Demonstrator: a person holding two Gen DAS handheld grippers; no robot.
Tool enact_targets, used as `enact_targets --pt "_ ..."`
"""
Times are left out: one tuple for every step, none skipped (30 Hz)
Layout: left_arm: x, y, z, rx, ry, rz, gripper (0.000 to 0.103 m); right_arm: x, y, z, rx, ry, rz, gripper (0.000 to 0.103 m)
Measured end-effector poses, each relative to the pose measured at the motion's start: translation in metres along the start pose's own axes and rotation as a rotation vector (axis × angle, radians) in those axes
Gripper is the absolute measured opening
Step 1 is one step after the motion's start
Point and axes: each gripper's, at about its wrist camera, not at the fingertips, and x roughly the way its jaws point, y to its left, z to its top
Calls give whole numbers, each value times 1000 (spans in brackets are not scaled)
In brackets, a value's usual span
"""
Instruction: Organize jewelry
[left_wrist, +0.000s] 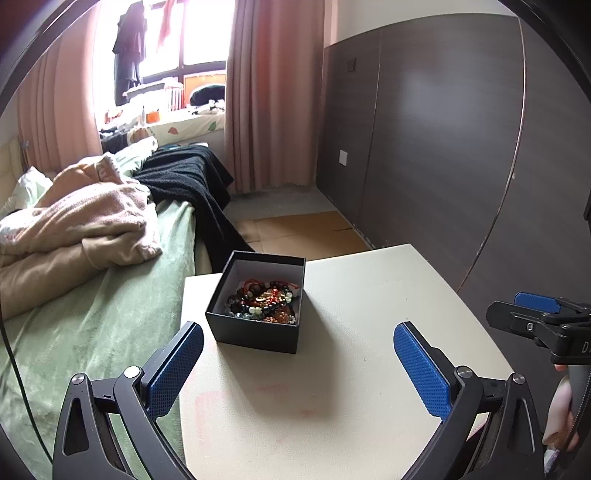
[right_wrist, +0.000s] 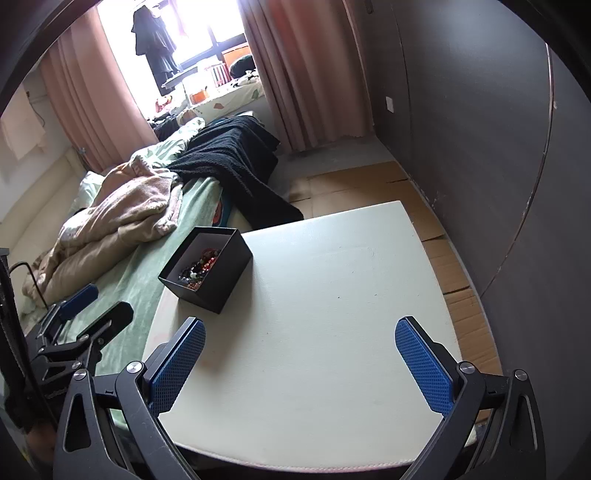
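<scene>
Wide shot of the room first: a bed (left_wrist: 110, 295) under a green cover runs along the left, with a rumpled pink blanket (left_wrist: 85, 218) and a black throw (left_wrist: 188, 181) piled at its far end, and a dark panelled wall (left_wrist: 443, 147) closes off the right. Butted against the bed's near end sits the cream table (left_wrist: 351, 369), bare across most of its top.

On the table's far-left corner, there's the black box (left_wrist: 258, 336), lid off, and inside it the jewelry (left_wrist: 262, 301), a tangle of red, dark and pale beads. Individual pieces are hard to separate from here; they could be bracelets, though I can't be sure.

Now the tools. The left gripper (left_wrist: 298, 341) hovers level over the near part of the table, aimed straight at the box, its blue pads spread wide, nothing between them and touching nothing. The right gripper (right_wrist: 300, 339) hangs over the table's near edge, tilted down at the bare top, also gaping wide and empty, the box well off to its far left.

In the left wrist view, a hand (left_wrist: 561, 417) on the right gripper's handle is cut off at the frame edge, only fingers showing.
</scene>
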Motion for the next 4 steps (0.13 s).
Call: enact_targets --pt "1 0 0 -3 2 -1 103 -1 1 0 -1 -2 -1 103" --pt "1 0 0 -4 2 -1 103 -1 1 0 -2 -3 -2 103" --pt "1 0 1 -5 2 -1 103 -1 1 0 -1 -3 -4 103" --pt "1 0 2 -5 1 -1 103 -1 1 0 0 -3 -4 103"
